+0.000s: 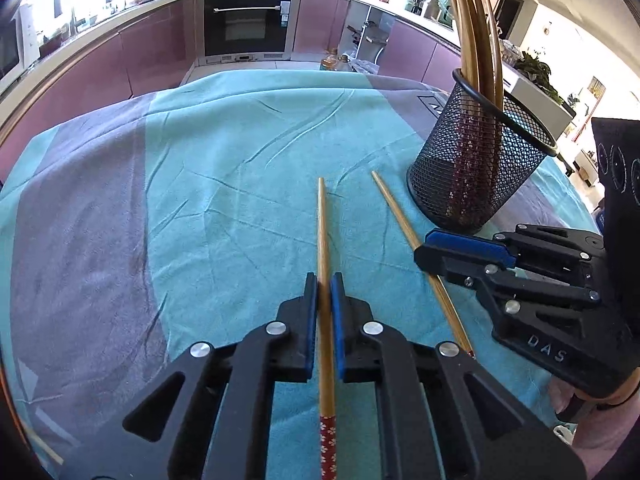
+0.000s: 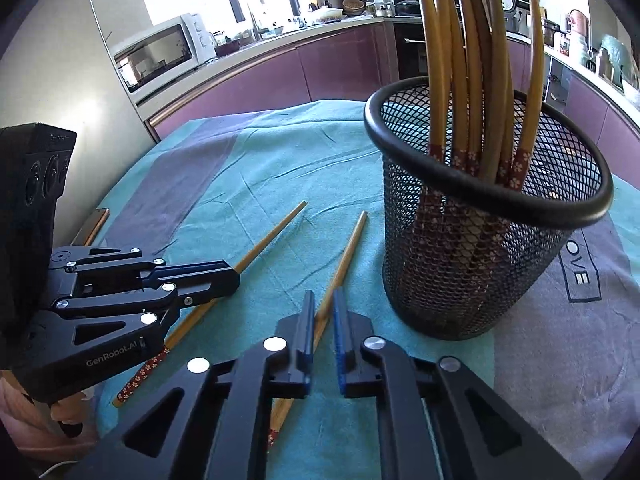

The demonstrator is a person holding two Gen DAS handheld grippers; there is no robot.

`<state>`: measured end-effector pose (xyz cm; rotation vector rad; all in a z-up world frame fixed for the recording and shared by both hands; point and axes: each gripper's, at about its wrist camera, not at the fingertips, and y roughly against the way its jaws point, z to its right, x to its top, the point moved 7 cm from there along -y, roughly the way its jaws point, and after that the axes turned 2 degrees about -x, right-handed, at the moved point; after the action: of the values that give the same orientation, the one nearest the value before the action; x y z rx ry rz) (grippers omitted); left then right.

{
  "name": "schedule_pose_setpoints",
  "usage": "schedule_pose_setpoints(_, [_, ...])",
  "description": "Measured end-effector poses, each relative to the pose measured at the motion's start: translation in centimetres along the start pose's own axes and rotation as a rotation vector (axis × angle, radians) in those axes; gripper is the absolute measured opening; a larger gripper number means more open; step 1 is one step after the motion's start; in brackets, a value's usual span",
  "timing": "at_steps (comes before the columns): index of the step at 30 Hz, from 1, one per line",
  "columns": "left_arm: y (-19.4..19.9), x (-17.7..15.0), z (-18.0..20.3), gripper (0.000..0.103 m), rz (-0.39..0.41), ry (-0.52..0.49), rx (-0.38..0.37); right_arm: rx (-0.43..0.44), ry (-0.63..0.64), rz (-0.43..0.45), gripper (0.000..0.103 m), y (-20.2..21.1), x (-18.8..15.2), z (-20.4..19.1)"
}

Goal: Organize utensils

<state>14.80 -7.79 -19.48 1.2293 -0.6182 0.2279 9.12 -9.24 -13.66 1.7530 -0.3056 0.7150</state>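
- Left wrist view: the left gripper [image 1: 324,280] is clamped on a bamboo chopstick [image 1: 323,232], blue pads pressed against both sides of the shaft. The plain tapered end points away from the camera over the cloth; the red flower-patterned end runs back beneath the gripper body.
- Right wrist view: the right gripper [image 2: 321,300] stands slightly apart, with a second chopstick [image 2: 347,252] passing between the pads. A narrow gap shows beside the shaft; whether either pad touches it cannot be told.
- Both loose chopsticks lie on the teal cloth [image 1: 240,152] covering the table, near each other, tips spreading apart.
- A black mesh holder [image 2: 472,264] stands upright on the cloth just beside the second chopstick, to its right in the right wrist view. It contains a bundle of matching chopsticks [image 2: 460,60], patterned ends down, plain ends rising above the rim.
- The grippers sit side by side; each appears in the other's view.
- Background: kitchen counter with purple cabinet fronts [image 1: 160,44], built-in oven [image 1: 248,20], white microwave [image 2: 160,52].
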Motion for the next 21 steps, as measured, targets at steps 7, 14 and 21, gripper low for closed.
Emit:
schedule_pose_setpoints(7, [-0.4, 0.6, 0.7, 0.011, -0.002, -0.026, 0.008, -0.041, 0.029, 0.004, 0.02, -0.4, 0.0, -0.4])
schedule_pose_setpoints(14, [-0.5, 0.7, 0.8, 0.007, 0.007, -0.004, 0.011, -0.004, -0.009, 0.006, 0.005, -0.4, 0.0, -0.1])
schedule_pose_setpoints(21, [0.3, 0.1, 0.6, 0.007, 0.02, 0.006, 0.001, 0.04, -0.032, 0.032, 0.005, 0.8, 0.0, 0.1])
